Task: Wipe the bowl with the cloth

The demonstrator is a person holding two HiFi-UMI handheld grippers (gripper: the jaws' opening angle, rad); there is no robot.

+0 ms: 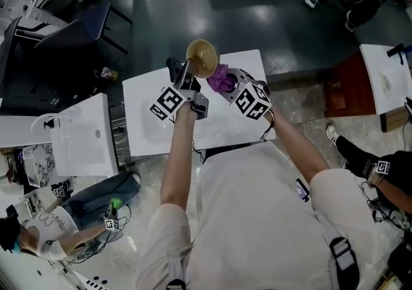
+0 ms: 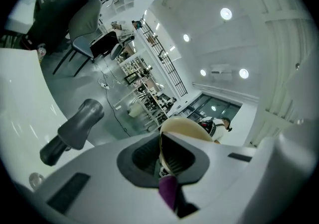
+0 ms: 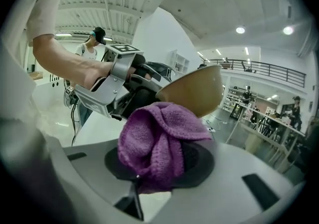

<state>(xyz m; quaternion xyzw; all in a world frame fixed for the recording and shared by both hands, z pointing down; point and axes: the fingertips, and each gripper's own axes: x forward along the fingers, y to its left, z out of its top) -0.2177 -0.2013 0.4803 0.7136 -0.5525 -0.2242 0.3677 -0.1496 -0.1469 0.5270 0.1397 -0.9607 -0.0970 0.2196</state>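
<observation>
A tan bowl [image 1: 202,57] is held up above the white table [image 1: 145,115], tilted on its side. My left gripper [image 1: 188,76] is shut on the bowl's rim; in the left gripper view the bowl's edge [image 2: 185,127] stands between the jaws of my left gripper [image 2: 167,161]. A purple cloth [image 1: 221,78] is bunched in my right gripper [image 1: 226,82], right beside the bowl. In the right gripper view the cloth [image 3: 159,141] fills the jaws of my right gripper [image 3: 158,163], just under the bowl [image 3: 194,91]. A purple scrap [image 2: 168,190] shows low in the left gripper view.
A second white table [image 1: 80,137] stands to the left, another white table [image 1: 389,79] at the far right. Chairs [image 1: 84,28] sit beyond the table on dark floor. A person [image 1: 38,227] is at lower left, another person's legs [image 1: 367,160] at right.
</observation>
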